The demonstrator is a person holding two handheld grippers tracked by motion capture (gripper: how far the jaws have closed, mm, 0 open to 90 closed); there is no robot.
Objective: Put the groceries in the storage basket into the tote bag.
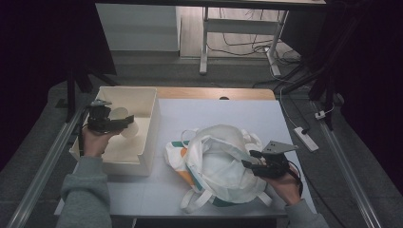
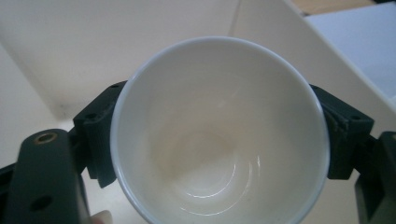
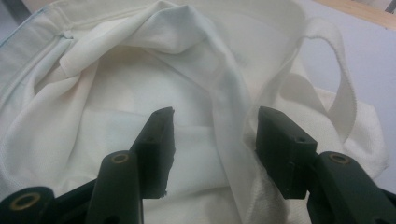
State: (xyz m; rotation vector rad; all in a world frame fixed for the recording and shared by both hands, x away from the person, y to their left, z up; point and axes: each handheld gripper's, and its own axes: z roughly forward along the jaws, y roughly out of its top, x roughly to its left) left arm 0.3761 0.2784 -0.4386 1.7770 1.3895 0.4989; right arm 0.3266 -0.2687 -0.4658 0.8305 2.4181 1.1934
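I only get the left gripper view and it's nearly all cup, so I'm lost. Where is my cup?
Observer: The left gripper holds the cup on its side inside the open white box, at the table's left.
Operator: What's my other hand doing?
Observer: The right gripper is at a white cloth bag, with the bag's rim between its open jaws.
Operator: Is the bag far from the box?
Observer: No. It lies on the table just right of the box, with its mouth gaping.
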